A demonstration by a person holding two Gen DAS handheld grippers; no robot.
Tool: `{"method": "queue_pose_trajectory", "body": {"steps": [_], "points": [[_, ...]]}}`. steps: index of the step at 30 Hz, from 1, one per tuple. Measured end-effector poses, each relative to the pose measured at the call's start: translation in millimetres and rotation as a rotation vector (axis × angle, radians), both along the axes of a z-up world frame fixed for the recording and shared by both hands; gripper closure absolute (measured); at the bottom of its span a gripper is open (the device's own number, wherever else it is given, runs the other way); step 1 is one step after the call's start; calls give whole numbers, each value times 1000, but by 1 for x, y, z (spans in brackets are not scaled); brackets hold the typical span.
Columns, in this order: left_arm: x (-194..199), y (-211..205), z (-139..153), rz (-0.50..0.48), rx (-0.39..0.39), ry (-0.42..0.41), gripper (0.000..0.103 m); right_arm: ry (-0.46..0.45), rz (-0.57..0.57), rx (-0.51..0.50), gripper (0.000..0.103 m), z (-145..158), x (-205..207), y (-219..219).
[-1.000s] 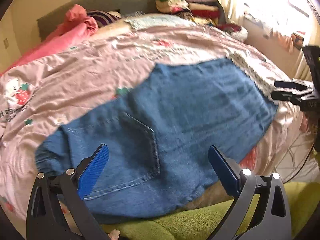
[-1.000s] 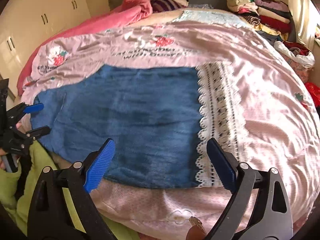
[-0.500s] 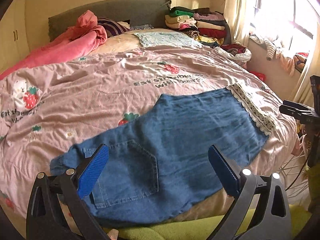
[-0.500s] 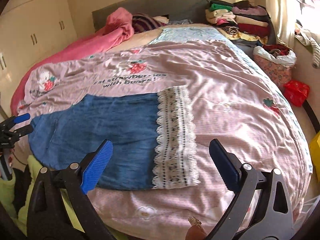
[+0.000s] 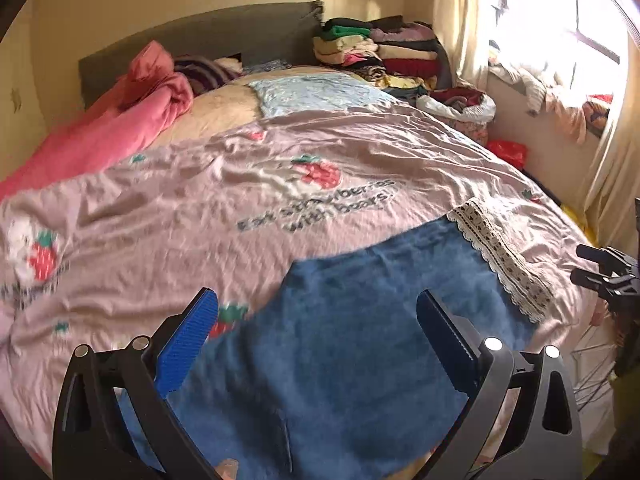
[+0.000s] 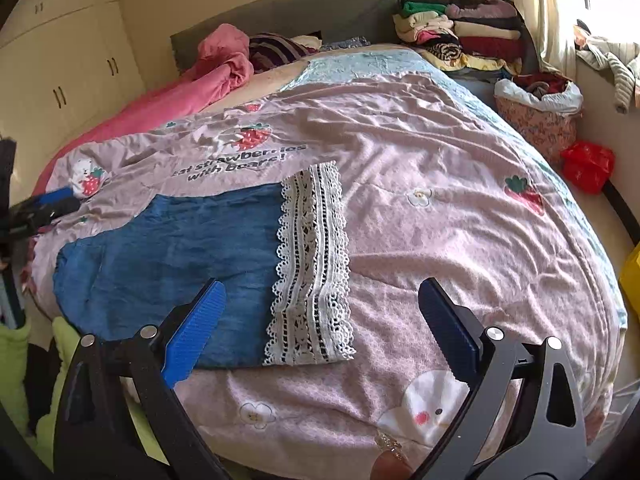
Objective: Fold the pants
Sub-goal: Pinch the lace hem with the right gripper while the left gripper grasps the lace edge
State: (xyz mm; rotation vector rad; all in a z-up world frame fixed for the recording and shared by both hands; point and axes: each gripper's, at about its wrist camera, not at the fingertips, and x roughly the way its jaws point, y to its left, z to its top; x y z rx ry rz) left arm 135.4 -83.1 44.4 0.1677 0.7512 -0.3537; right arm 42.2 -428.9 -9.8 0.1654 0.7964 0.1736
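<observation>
Blue denim pants (image 5: 352, 344) with a white lace hem (image 5: 500, 256) lie flat and folded on the pink strawberry bedspread (image 5: 200, 208) near the bed's front edge. My left gripper (image 5: 316, 344) is open and empty, above the waist end. In the right wrist view the pants (image 6: 180, 256) lie to the left, the lace hem (image 6: 312, 264) in the middle. My right gripper (image 6: 320, 328) is open and empty, above the hem end. Each gripper shows at the edge of the other's view: right (image 5: 600, 276), left (image 6: 40, 208).
A crumpled pink blanket (image 5: 132, 112) lies at the bed's far left. A stack of folded clothes (image 5: 384, 52) sits at the far right corner. A basket of clothes (image 6: 540, 112) and a red bag (image 6: 588, 164) stand right of the bed. Green fabric (image 6: 16, 364) lies below the front edge.
Both grippers have pulled back and up from the pants, staying open. The pants now look smaller and lower in both views, with more of the bed showing.
</observation>
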Motion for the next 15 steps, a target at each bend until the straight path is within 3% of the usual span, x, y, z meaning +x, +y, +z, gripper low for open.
{"method": "queue_pose_trajectory", "body": {"steps": [6,15], "points": [[40,-47,-4,-115,-11,45,4,39,21,30,12,-16,6,5],[100,-109,-47,-235,-11,131,4,112,55,63,12,-46,18,17]]}}
